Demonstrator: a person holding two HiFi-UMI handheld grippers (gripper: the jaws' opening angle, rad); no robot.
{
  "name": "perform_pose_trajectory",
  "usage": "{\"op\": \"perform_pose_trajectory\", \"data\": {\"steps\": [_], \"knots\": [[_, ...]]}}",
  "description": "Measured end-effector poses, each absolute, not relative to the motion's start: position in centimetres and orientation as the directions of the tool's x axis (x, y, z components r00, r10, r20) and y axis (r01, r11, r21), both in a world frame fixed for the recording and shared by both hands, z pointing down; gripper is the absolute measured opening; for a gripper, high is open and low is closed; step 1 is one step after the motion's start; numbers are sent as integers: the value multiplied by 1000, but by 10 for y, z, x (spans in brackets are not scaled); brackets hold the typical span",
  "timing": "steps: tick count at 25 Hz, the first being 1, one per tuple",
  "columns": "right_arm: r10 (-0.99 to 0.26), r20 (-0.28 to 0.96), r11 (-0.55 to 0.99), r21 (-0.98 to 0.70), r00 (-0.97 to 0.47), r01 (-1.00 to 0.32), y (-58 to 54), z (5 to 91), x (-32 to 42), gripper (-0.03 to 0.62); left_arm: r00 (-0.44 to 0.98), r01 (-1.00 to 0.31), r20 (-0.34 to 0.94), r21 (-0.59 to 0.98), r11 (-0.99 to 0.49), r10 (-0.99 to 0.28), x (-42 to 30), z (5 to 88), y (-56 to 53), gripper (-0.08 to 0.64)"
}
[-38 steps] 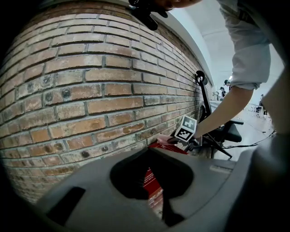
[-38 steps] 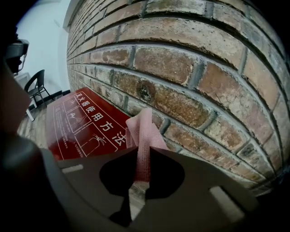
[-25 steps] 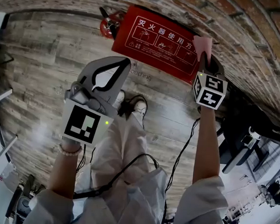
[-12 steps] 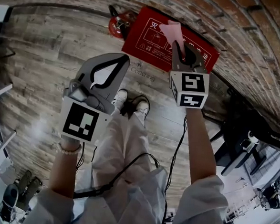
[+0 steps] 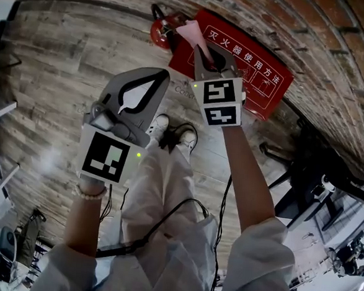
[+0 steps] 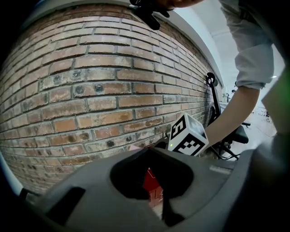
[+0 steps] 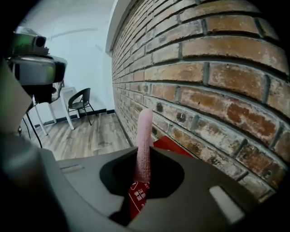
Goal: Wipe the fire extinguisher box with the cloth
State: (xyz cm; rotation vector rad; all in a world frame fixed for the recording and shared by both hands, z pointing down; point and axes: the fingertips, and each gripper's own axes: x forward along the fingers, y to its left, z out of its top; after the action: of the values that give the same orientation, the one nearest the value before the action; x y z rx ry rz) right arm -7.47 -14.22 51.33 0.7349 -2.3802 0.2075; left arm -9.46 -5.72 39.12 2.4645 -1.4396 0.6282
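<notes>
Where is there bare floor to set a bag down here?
The grey wooden plank floor is bare left of the red fire extinguisher. Crowded near the red fire extinguisher box against the brick wall and by the black chair legs at right.

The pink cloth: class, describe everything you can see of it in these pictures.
The pink cloth looks soft, with a fine nubbly weave. It is bunched into a narrow strip, pinched between the shut jaws of the right gripper and sticking out beyond them, slightly bent. In the head view its free end points at the left end of the red fire extinguisher box by the brick wall; whether it touches the box cannot be told.
</notes>
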Motion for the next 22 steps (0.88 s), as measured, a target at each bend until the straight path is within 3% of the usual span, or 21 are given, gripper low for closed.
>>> {"op": "perform_pose_trajectory", "data": {"steps": [10, 22], "knots": [[-402, 718, 864, 93, -568, -495, -135, 558, -82, 20, 438, -863, 466, -22, -505, -768, -96, 392, -58, -2], [-404, 721, 851, 72, -563, -520, -135, 562, -71, 20, 458, -851, 462, -20, -525, -760, -84, 392, -59, -2]]}}
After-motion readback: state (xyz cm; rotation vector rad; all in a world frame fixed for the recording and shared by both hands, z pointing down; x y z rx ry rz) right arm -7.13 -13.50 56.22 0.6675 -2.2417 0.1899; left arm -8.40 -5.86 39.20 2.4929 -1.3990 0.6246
